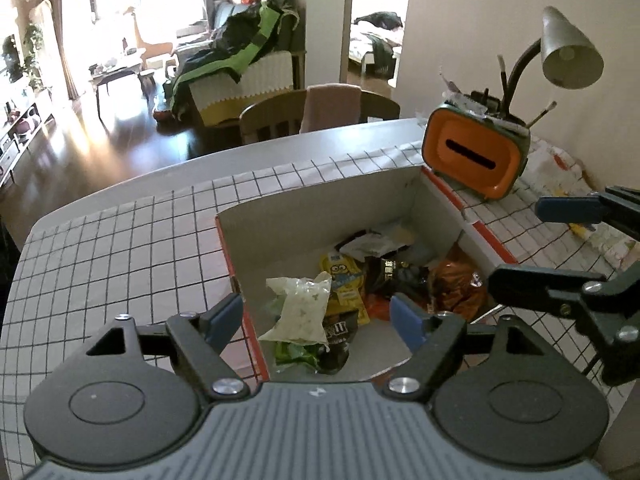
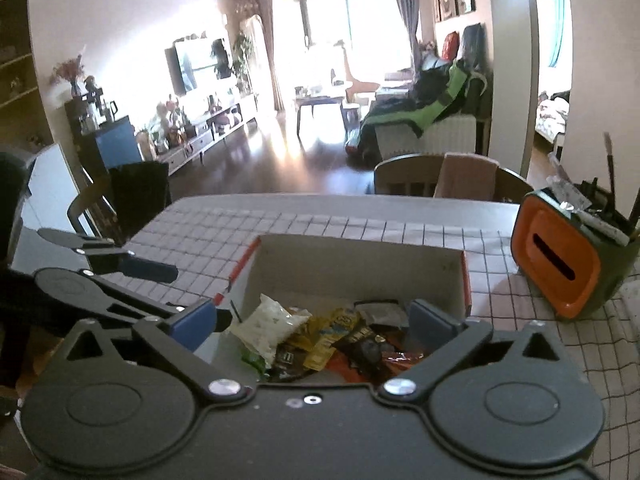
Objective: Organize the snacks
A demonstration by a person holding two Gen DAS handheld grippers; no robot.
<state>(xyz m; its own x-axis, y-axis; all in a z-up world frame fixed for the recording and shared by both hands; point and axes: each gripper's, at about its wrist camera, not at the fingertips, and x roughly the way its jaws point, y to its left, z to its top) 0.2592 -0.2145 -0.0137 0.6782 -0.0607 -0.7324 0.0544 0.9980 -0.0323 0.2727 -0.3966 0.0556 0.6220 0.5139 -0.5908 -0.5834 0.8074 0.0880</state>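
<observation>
An open cardboard box (image 1: pixel 320 208) with red edges stands on the checked tablecloth; it also shows in the right wrist view (image 2: pixel 352 264). Inside lie several snack packets: a white-green bag (image 1: pixel 304 308) (image 2: pixel 268 326), a yellow Minions packet (image 1: pixel 344 280) (image 2: pixel 326 332), a dark M&M's packet (image 1: pixel 336 340), a black packet (image 1: pixel 400 276) (image 2: pixel 366 350) and an orange bag (image 1: pixel 456 284). My left gripper (image 1: pixel 316 320) hovers open and empty over the box's near side. My right gripper (image 2: pixel 316 320) hovers open and empty above the box; it shows in the left wrist view (image 1: pixel 532 240) at right.
An orange and green tissue-box holder (image 1: pixel 476 156) (image 2: pixel 568 256) with pens stands right of the box. A grey desk lamp (image 1: pixel 568 52) rises behind it. A printed cloth (image 1: pixel 560 172) lies at the far right. Chairs (image 1: pixel 320 112) stand beyond the table's far edge.
</observation>
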